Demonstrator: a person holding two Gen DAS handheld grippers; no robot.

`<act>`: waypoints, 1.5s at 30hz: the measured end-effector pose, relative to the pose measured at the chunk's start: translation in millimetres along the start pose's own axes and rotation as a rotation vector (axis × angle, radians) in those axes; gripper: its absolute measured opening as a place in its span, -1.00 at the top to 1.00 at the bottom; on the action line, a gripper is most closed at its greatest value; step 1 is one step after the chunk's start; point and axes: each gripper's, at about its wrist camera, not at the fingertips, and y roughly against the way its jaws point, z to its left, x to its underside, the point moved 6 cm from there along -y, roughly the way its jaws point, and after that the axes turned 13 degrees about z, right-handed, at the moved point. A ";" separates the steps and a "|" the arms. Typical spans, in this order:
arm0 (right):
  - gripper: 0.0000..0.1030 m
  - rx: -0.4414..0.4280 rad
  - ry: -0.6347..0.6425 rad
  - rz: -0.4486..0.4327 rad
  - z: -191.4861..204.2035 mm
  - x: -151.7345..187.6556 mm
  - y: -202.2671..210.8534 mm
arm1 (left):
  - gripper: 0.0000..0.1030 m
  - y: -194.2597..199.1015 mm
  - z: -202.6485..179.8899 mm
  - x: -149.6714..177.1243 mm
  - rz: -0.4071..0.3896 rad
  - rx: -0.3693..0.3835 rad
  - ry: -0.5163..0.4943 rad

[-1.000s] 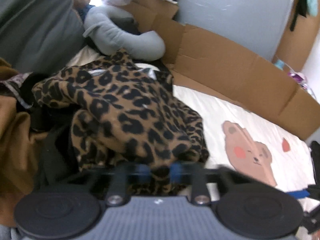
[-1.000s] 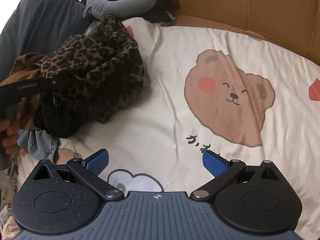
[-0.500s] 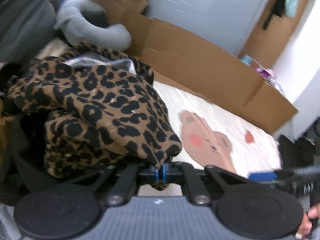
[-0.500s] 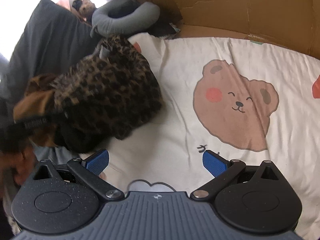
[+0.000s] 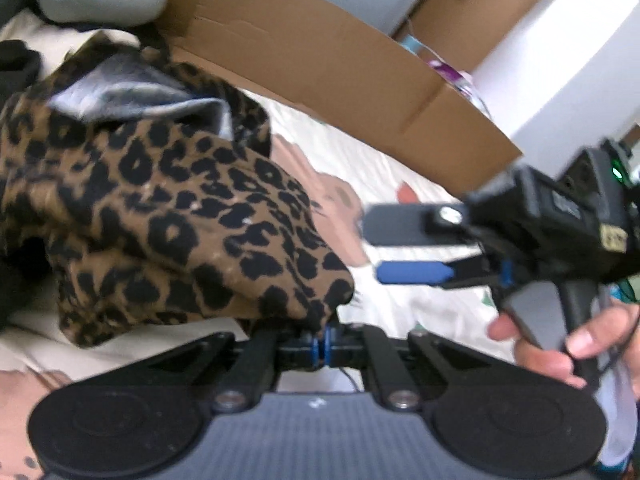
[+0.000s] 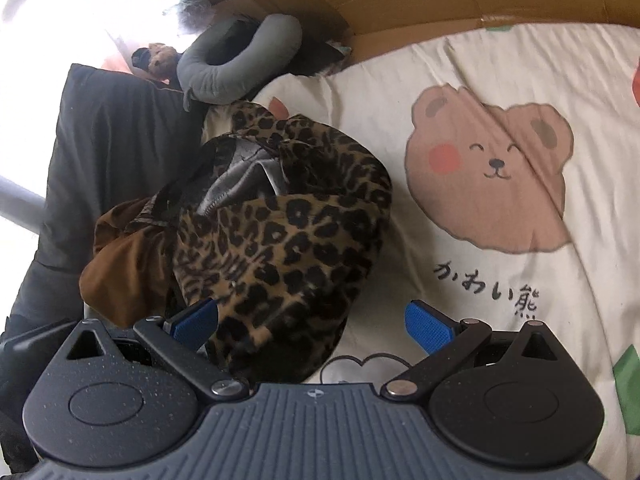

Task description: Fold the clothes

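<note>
A leopard-print garment (image 5: 168,216) with a grey lining hangs bunched above the bed sheet. My left gripper (image 5: 321,346) is shut on its lower edge and holds it up. In the right wrist view the same garment (image 6: 288,240) fills the lower left, and its hem hangs between my open right gripper's (image 6: 312,326) blue pads (image 6: 424,324), without touching them. The right gripper also shows in the left wrist view (image 5: 408,248), open, just right of the garment, held by a hand.
A cream sheet with a bear print (image 6: 492,168) covers the bed. A cardboard wall (image 5: 320,60) runs along the far edge. A grey neck pillow (image 6: 240,64), a dark pillow (image 6: 116,148) and brown clothing (image 6: 128,268) lie at the left.
My left gripper has lifted the leopard garment and carried it to the right over the sheet. My right gripper has moved in so the garment's hem now hangs between its open fingers.
</note>
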 end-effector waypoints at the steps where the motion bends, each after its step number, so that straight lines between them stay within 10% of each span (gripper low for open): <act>1: -0.98 -0.011 -0.008 0.004 -1.4 1.2 -0.6 | 0.96 -2.7 -3.2 0.8 0.003 0.011 -0.005; 10: -0.47 -0.087 -0.090 0.075 -16.6 14.1 -20.3 | 0.96 -12.8 -5.8 2.0 0.024 0.077 -0.012; 12: 0.32 -0.103 -0.109 0.091 -20.0 17.0 -24.7 | 0.94 -13.2 -4.3 2.2 0.029 0.076 -0.015; 15: 0.85 -0.111 -0.119 0.102 -23.9 20.8 -29.1 | 0.86 -12.6 0.5 0.7 0.049 0.078 -0.010; 28: 0.95 0.107 -0.068 -0.038 -55.6 -9.7 16.4 | -0.07 41.1 55.0 12.9 -0.038 -0.081 0.102; 45: 0.96 0.244 0.143 -0.212 -18.5 -58.2 85.2 | -0.54 46.2 105.1 -15.9 -0.131 -0.135 0.134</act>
